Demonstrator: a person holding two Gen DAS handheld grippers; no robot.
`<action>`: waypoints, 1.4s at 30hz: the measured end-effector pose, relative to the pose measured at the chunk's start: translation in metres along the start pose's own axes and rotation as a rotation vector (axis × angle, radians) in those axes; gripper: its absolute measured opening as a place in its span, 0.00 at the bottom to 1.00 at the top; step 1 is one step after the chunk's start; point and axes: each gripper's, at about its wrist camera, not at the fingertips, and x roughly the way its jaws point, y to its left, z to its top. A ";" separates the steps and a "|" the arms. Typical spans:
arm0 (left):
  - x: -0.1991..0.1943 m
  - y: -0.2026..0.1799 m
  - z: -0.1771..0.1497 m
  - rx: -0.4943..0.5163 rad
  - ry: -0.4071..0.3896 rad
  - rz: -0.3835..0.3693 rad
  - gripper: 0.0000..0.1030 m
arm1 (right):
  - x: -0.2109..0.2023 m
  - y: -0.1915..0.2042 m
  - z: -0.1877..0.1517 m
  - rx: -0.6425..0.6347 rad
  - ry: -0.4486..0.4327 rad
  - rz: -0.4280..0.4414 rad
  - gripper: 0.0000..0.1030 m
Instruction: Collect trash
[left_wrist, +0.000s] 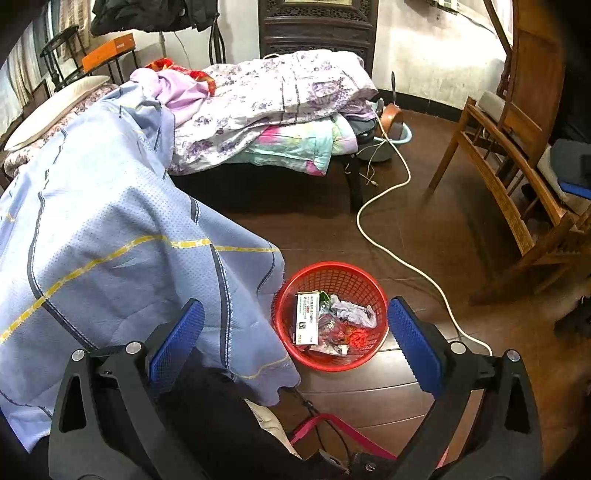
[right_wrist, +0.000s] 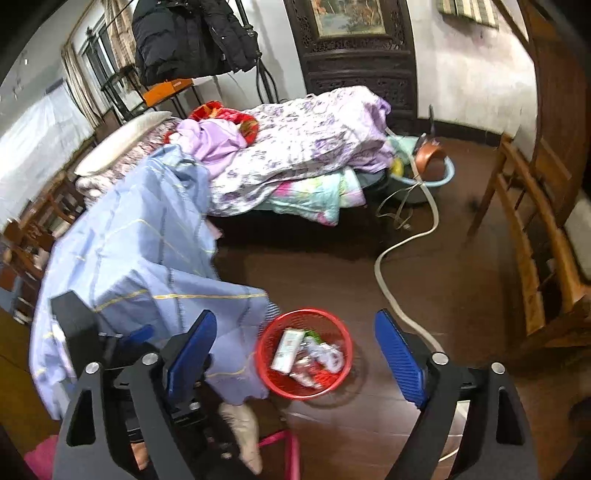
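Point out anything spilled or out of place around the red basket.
No trash lies spilled: it sits inside the red basket. The blue sheet hangs off the bed beside its rim, and a white cord snakes loose across the floor.

From my left wrist view, the blue sheet hides the near side of the bed and runs off the left edge. It also covers a sliver of the red basket rim. The print on the white carton in the basket is too small for me to read. In the right wrist view the basket's contents smear into blur, and the wooden chair is cut by the right edge.
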 end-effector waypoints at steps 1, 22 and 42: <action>0.000 0.000 0.000 0.003 -0.001 -0.001 0.93 | 0.005 0.000 -0.003 -0.004 -0.002 -0.027 0.85; 0.036 -0.002 0.006 0.000 0.134 0.000 0.93 | 0.108 -0.012 -0.078 0.078 0.177 -0.180 0.85; 0.041 -0.010 0.002 0.047 0.165 0.026 0.93 | 0.122 -0.011 -0.084 0.061 0.236 -0.205 0.85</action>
